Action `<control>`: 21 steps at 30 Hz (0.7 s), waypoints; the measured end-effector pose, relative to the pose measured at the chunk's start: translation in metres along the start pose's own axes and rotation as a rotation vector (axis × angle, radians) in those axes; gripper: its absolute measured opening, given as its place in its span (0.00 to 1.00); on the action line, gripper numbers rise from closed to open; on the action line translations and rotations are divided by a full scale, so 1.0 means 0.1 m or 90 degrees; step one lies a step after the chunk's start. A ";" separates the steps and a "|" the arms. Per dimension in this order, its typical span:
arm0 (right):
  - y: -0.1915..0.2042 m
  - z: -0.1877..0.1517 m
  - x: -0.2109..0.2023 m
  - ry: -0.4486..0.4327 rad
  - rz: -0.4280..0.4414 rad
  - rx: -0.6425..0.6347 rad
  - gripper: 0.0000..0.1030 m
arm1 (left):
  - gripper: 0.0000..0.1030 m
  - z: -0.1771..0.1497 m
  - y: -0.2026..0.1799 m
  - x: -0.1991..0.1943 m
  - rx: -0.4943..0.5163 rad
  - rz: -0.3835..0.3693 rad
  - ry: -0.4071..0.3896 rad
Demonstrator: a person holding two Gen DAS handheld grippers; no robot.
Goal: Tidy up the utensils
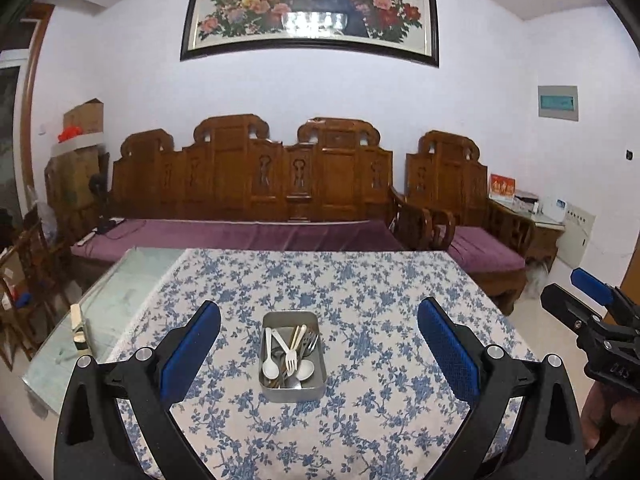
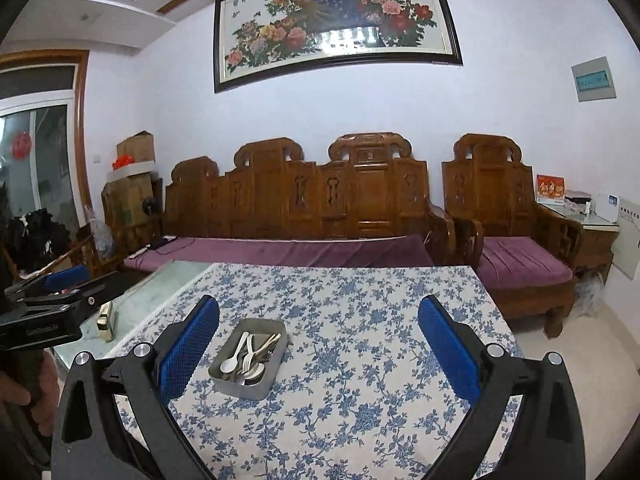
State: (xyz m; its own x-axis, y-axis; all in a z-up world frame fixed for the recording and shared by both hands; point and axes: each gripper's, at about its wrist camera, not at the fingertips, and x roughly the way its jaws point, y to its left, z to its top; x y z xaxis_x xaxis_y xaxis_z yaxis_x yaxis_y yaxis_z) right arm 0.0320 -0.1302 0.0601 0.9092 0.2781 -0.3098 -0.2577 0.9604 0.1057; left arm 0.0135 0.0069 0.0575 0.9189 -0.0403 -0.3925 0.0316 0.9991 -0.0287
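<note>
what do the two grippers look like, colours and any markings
Both look alike: the left gripper and right gripper have black plastic frames, silver round bolts at the joints, and blue textured pads on the fingers. White lettering marks each body, too blurred to read reliably.

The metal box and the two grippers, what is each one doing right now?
Metal box: open, lidless, flat on the tablecloth, utensils inside.
Utensils: jumbled together in the box.
Left gripper: open, empty, above the table.
Right gripper: open, empty, above the table.
</note>
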 end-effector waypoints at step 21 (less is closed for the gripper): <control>0.05 -0.01 -0.06 0.000 0.003 0.002 0.97 | 0.92 -0.02 -0.06 -0.06 0.008 0.001 0.001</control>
State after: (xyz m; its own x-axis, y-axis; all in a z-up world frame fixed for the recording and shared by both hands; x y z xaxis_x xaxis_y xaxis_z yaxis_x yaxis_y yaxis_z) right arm 0.0254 -0.1274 0.0616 0.9081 0.2819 -0.3097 -0.2603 0.9593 0.1099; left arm 0.0074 0.0012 0.0579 0.9182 -0.0392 -0.3941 0.0355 0.9992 -0.0167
